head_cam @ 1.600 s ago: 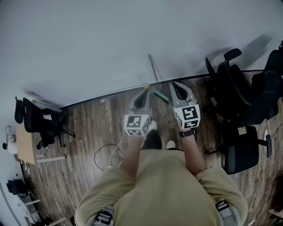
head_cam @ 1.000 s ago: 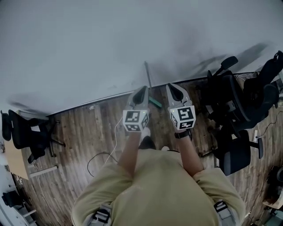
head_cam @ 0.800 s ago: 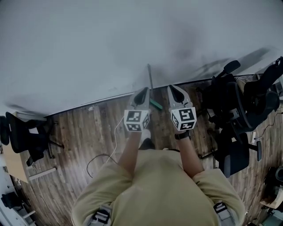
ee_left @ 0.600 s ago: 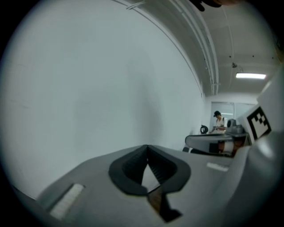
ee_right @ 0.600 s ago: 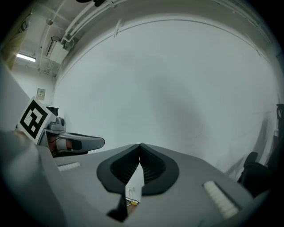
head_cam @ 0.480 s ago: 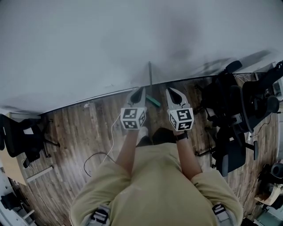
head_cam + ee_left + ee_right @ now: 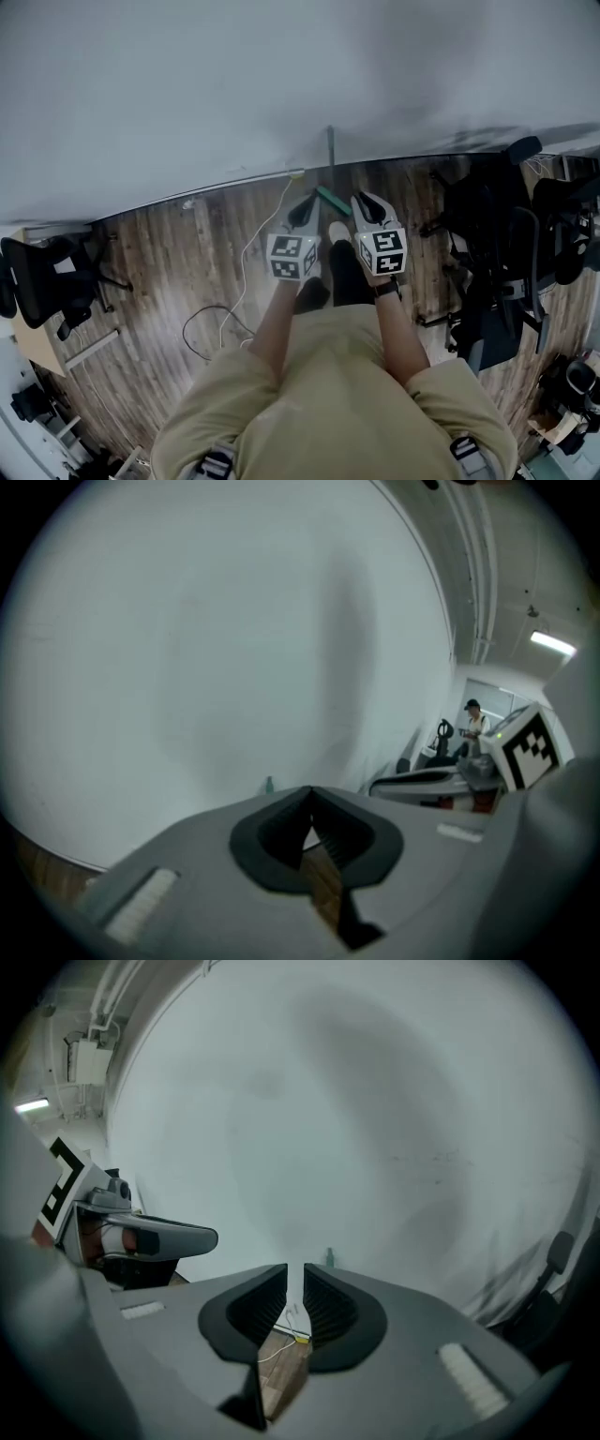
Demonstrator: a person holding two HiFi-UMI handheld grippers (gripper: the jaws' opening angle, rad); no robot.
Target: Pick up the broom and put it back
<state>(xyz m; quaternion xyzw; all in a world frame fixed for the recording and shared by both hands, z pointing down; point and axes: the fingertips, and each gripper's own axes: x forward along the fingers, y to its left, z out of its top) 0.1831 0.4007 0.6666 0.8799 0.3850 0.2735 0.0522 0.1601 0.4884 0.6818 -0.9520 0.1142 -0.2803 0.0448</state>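
The broom leans on the white wall, with its thin grey handle (image 7: 330, 150) upright and its green head (image 7: 331, 200) on the wood floor. My left gripper (image 7: 302, 212) hovers just left of the head and my right gripper (image 7: 366, 204) just right of it, neither touching. The left gripper (image 7: 309, 795) has its tips together and holds nothing. The right gripper (image 7: 295, 1283) shows a narrow slit between its pads; its jaws have just been opening, with nothing between them. A small green tip (image 7: 329, 1257) shows against the wall above them.
A white cable (image 7: 246, 272) runs over the floor to a yellow plug (image 7: 298, 173) at the wall base. Black office chairs stand at the right (image 7: 506, 244) and far left (image 7: 47, 272). A person (image 7: 472, 726) stands far off along the wall.
Both grippers have sunk toward the floor and now sit on either side of the green broom head. The chairs at the right have slid outward in the head view.
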